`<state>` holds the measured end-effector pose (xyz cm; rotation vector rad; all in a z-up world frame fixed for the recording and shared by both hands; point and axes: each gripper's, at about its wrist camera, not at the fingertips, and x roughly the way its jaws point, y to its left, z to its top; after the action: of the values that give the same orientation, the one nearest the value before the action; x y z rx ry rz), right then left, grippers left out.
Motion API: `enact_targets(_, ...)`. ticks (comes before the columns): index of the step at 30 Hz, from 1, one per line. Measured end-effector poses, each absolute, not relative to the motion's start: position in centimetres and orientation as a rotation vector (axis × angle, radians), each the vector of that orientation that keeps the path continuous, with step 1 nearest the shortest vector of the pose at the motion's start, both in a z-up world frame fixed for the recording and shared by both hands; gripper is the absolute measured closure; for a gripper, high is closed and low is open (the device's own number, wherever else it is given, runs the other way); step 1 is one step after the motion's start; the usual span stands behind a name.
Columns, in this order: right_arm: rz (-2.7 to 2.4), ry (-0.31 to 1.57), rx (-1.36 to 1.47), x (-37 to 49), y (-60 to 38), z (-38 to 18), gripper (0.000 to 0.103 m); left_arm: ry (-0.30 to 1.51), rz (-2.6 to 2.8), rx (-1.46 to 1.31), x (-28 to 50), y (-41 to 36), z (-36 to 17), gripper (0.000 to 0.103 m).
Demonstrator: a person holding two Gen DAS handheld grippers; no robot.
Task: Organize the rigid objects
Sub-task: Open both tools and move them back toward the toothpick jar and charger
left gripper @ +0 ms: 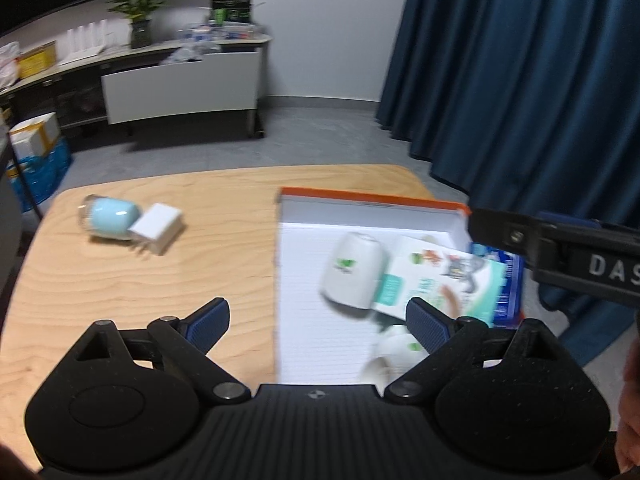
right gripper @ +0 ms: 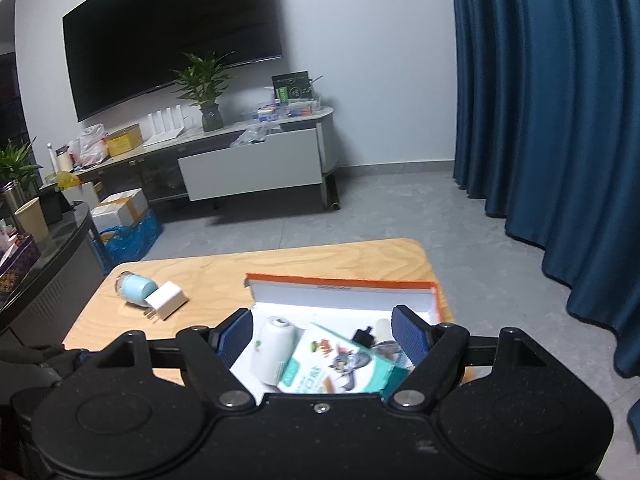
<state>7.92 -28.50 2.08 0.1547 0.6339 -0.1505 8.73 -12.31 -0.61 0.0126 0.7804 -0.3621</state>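
Left wrist view: the left hand-held gripper (left gripper: 318,320) has its jaws spread wide with nothing between them. It hangs over the near edge of the table (left gripper: 132,292). The orange-rimmed box (left gripper: 372,196) sits on the right side of the table. Inside lie a white jar (left gripper: 354,274) on its side and a cartoon carton (left gripper: 444,276), so those look already tidied. A blue cup (left gripper: 112,218) and a white charger (left gripper: 158,228) lie touching each other near the far left corner; they probably go in next.

Right wrist view: the right hand-held gripper (right gripper: 322,338) is also spread and empty, hovering over the box. Only here can you see a small black thing (right gripper: 362,336) deep in the box, beside the carton.
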Motion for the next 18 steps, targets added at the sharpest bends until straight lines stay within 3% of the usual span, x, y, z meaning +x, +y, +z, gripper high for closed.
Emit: enact_targets(18, -0.028, 0.707, 0.145, 11.2, -22.8, 0.0, 0.013, 0.794, -0.17, -0.061, 11.1, -3.4, -1.5, 0.006)
